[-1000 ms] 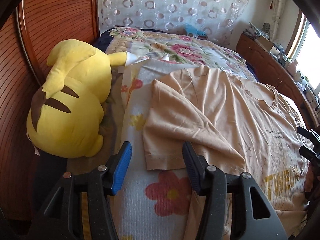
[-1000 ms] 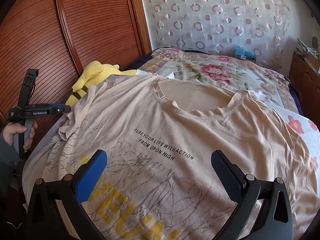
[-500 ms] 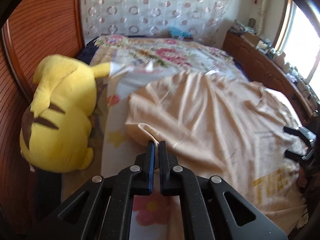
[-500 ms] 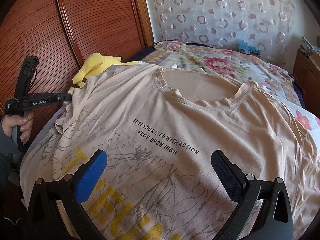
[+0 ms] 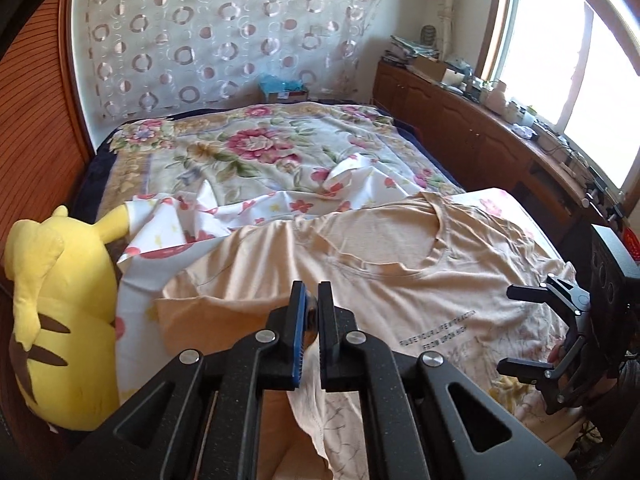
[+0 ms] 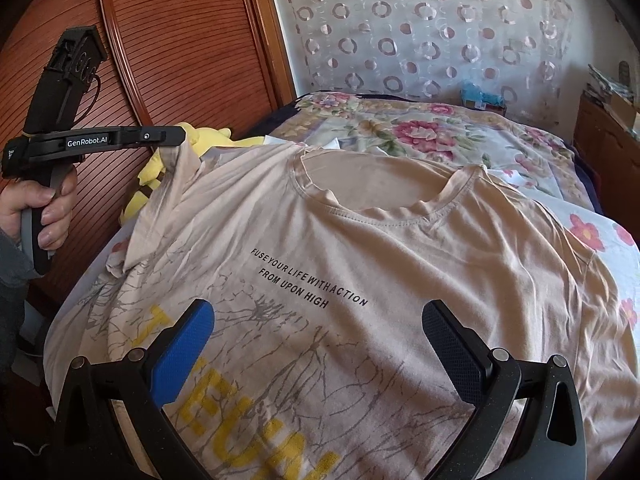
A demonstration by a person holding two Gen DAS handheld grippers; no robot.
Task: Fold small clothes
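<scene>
A beige T-shirt [image 6: 392, 248] with black lettering and a yellow print lies face up on the bed; it also shows in the left wrist view [image 5: 400, 264]. My left gripper [image 5: 311, 300] is shut on the shirt's left sleeve [image 6: 182, 160] and holds it lifted above the bed; the gripper shows from the side in the right wrist view [image 6: 182, 136]. My right gripper [image 6: 316, 340] is open and empty, hovering over the shirt's lower front. It shows in the left wrist view [image 5: 516, 330] at the right.
A yellow plush toy [image 5: 60, 320] lies at the bed's left edge against the wooden wardrobe [image 6: 180, 40]. A floral bedspread [image 5: 260, 152] covers the bed behind the shirt. A wooden cabinet [image 5: 480, 136] with clutter runs along the right under the window.
My left gripper closed on the shirt's left sleeve and lifted it up and toward the shirt's middle. The right gripper stayed open over the lower front.
</scene>
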